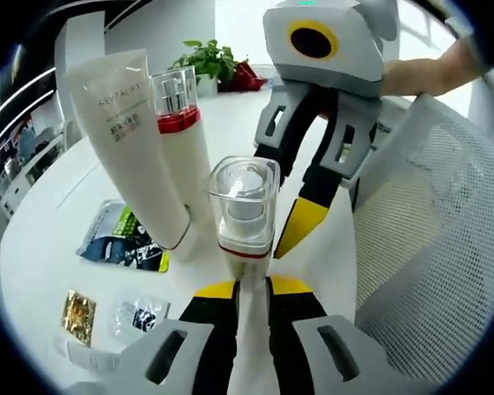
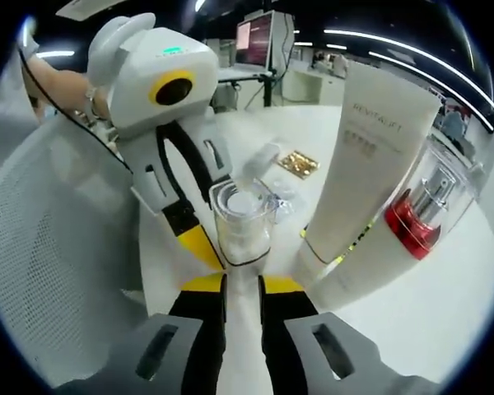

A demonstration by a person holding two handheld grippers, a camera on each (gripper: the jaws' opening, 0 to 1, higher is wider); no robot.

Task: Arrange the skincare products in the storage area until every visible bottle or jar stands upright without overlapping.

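Note:
A small white bottle with a clear square cap and red ring (image 1: 244, 206) (image 2: 241, 220) stands upright on the white table (image 1: 49, 214). Its body runs down between the yellow pads of my left gripper (image 1: 251, 286), which is shut on it. My right gripper (image 2: 243, 282) is shut on the same bottle from the opposite side. In each view the other gripper (image 1: 290, 222) (image 2: 210, 239) reaches in beside the cap. A tall white tube (image 1: 132, 140) (image 2: 366, 164) and a second red-ringed bottle (image 1: 181, 123) (image 2: 420, 214) stand upright close by, touching each other.
A white mesh chair back (image 1: 428, 230) (image 2: 49, 247) stands close beside the grippers. A dark packet (image 1: 119, 239), a gold sachet (image 1: 78, 314) (image 2: 299, 163) and a clear sachet (image 1: 140, 317) lie flat on the table. A potted plant (image 1: 206, 59) sits at the far edge.

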